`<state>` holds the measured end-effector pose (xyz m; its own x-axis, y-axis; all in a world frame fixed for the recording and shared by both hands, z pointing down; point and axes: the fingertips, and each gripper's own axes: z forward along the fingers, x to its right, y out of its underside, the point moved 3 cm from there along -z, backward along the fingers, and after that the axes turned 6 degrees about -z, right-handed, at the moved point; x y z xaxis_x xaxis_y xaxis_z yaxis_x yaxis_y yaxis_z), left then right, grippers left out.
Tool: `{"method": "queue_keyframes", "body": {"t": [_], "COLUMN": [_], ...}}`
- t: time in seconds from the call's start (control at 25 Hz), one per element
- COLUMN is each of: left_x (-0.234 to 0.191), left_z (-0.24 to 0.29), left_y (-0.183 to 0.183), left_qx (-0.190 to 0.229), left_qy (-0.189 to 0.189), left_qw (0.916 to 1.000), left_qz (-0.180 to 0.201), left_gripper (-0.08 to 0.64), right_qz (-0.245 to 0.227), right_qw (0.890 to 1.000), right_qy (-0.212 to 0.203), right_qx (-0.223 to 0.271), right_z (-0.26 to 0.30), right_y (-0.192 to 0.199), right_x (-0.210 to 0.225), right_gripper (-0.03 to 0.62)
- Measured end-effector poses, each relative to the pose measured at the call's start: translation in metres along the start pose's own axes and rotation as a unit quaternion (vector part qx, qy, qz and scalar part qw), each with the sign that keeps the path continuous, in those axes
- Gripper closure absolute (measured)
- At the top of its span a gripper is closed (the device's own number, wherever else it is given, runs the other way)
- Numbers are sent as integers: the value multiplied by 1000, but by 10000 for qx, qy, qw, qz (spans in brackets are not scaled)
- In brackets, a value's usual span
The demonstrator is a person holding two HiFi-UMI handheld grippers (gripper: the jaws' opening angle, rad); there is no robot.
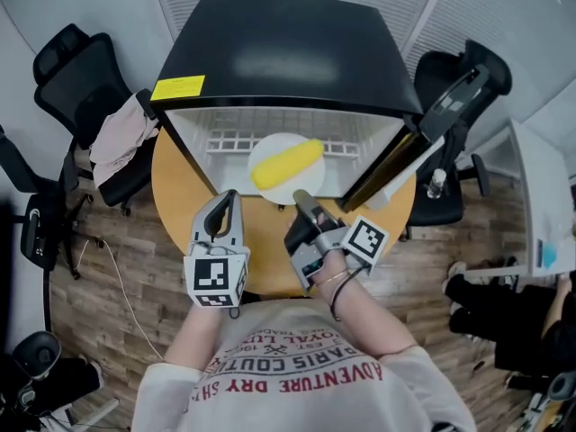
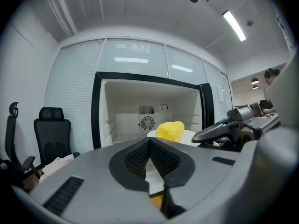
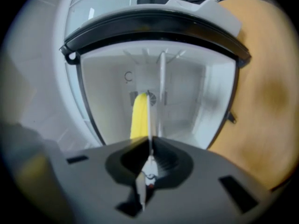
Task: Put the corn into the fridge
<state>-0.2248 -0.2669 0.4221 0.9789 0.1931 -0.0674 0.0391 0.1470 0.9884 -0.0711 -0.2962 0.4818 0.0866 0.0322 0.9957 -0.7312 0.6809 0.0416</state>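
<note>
A yellow corn cob lies on a white plate in the mouth of the open black fridge, over its white wire shelf. My right gripper is shut on the plate's near rim. In the right gripper view the plate shows edge-on between the jaws, with the corn to one side. My left gripper is shut on nothing, left of the plate and short of the fridge. From the left gripper view I see the corn, the plate and the right gripper.
The fridge door stands open to the right. The fridge sits on a round wooden table. Black office chairs flank it, the left one with a cloth draped on it. A seated person is at the far right.
</note>
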Motion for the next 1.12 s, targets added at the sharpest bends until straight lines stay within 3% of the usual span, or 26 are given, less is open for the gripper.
{"method": "queue_keyframes", "body": {"t": [0.44, 0.72, 0.92, 1.12], "left_x": [-29, -39, -41, -43], "left_z": [44, 59, 62, 67], "left_y": [-1, 3, 5, 6], "left_qx": [-187, -252, -275, -289], "left_qy": [554, 714, 762, 767], "left_qw": [9983, 9971, 9967, 9965], "left_qz": [43, 10, -89, -162], "left_gripper": [535, 535, 535, 535], "right_qz": [-10, 19, -370, -349], "right_qw": [9960, 9906, 9882, 9876], "right_qy": [333, 450, 626, 788], "right_qx": [830, 1295, 1348, 1309], "right_z": [49, 70, 80, 88], "right_y": [-7, -15, -22, -22], "right_x": [8, 11, 8, 8], "right_gripper": [550, 550, 546, 537]}}
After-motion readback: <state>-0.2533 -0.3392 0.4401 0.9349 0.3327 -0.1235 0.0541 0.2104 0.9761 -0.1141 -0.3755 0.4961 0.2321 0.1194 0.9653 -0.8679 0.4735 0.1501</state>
